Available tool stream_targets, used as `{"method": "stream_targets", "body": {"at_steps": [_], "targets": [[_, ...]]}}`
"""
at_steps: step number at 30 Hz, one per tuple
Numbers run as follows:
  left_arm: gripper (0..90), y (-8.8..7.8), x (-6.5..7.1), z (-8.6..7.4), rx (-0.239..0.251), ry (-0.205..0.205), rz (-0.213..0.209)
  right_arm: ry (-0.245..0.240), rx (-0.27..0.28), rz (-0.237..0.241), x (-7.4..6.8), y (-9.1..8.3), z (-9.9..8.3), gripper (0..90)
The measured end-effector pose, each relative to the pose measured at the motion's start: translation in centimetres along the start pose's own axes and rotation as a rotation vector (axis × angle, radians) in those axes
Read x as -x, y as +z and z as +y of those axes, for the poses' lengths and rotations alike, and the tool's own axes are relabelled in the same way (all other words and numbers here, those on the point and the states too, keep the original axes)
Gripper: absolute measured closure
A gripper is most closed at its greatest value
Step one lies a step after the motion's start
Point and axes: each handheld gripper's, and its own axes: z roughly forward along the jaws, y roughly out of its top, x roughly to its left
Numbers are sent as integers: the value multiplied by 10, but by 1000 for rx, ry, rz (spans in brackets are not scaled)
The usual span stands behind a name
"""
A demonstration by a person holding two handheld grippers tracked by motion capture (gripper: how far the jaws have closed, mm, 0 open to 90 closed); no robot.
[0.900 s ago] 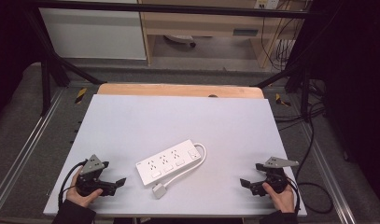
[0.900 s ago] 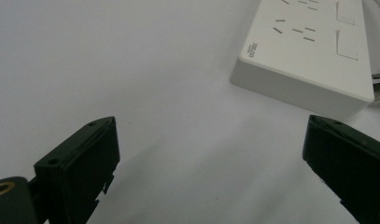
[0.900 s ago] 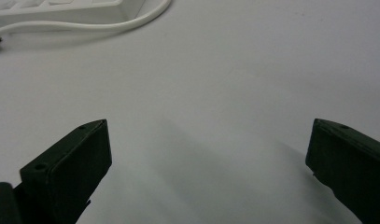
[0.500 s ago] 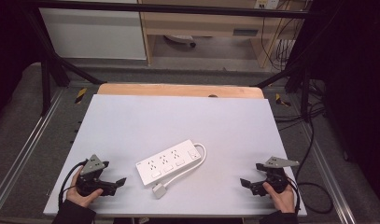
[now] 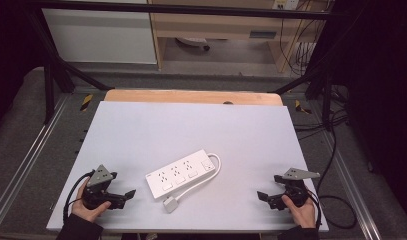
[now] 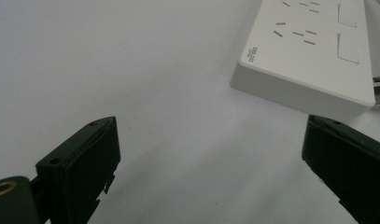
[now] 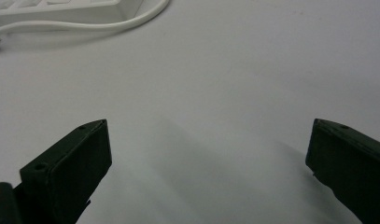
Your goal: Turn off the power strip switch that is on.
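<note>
Looking down from the high view, we see a white power strip (image 5: 182, 174) lying flat near the middle of the near half of the table (image 5: 141, 130), turned at a slant so that its far end points to the right. Its white cord (image 5: 207, 179) loops out from that right end, curves back along the near side, and ends in a plug (image 5: 170, 204) resting on the table just near the strip's left end. Our left gripper (image 5: 122, 196) sits low at the near left corner, held in a hand (image 5: 88, 207), with its jaws pointing right toward the strip and well apart from it. In the left gripper view we find those jaws spread wide with nothing between them but bare tabletop, and the strip's corner (image 6: 303, 56) lies just beyond the right jaw. Our right gripper (image 5: 265, 198) rests at the near right corner in the other hand (image 5: 301, 210), jaws pointing left. In the right gripper view they also stand wide and empty, with the cord (image 7: 85, 23) and the strip's edge far off at the top left.
</note>
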Motion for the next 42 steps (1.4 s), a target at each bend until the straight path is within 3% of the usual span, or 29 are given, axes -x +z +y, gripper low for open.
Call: {"method": "stream_targets", "body": {"at_steps": [42], "targets": [[43,1,20,30,6,39,-8,-5,2,-6,1,-1,0,8]]}}
